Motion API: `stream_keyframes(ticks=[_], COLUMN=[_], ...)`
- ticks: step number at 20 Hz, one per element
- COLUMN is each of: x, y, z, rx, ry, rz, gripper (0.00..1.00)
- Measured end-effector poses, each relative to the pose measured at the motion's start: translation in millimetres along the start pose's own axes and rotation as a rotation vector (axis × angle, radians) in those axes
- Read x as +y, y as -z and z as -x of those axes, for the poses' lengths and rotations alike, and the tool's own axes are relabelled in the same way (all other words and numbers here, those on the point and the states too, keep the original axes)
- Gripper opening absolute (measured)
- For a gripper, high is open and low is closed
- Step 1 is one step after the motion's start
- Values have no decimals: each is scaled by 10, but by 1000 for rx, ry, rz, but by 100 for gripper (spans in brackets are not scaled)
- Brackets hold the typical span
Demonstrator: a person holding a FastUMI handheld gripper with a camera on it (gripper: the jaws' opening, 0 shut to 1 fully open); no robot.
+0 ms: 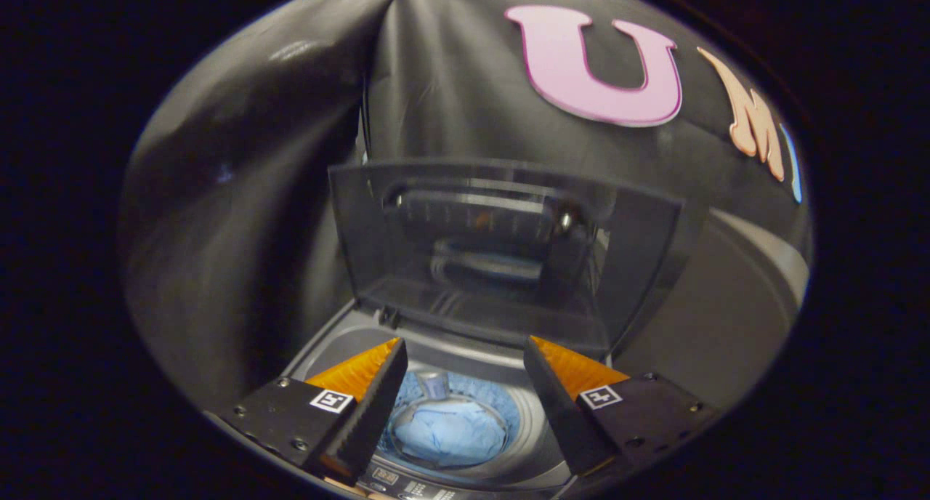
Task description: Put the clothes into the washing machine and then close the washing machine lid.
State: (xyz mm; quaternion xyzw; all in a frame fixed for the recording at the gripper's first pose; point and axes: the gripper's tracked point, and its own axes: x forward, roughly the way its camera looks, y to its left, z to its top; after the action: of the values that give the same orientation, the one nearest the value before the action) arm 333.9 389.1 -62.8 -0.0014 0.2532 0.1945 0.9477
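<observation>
Gripper (465, 355) spread empty above clothes (450, 431) in washing machine (530, 471).

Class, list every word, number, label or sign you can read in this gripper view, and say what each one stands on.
No text here can be read.
Control panel of the washing machine, below the drum holding the blue clothes: small markings, too blurred to read.
Square marker tags on the open gripper: patterns, not words.
Raised lid: reflections, no lettering visible.
</observation>
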Motion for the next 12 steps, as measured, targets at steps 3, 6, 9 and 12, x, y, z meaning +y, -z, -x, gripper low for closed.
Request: stream_keyframes(ticks=[3, 6, 9, 12], x=[-47, -129, -291, -447], y=[-711, -1324, -1569, -1633], z=[134, 163, -17, -266], rx=[-165, -302, -339, -333], ry=[41, 98, 187, 232], rz=[-19, 19, 23, -9], gripper=[97, 96, 96, 95])
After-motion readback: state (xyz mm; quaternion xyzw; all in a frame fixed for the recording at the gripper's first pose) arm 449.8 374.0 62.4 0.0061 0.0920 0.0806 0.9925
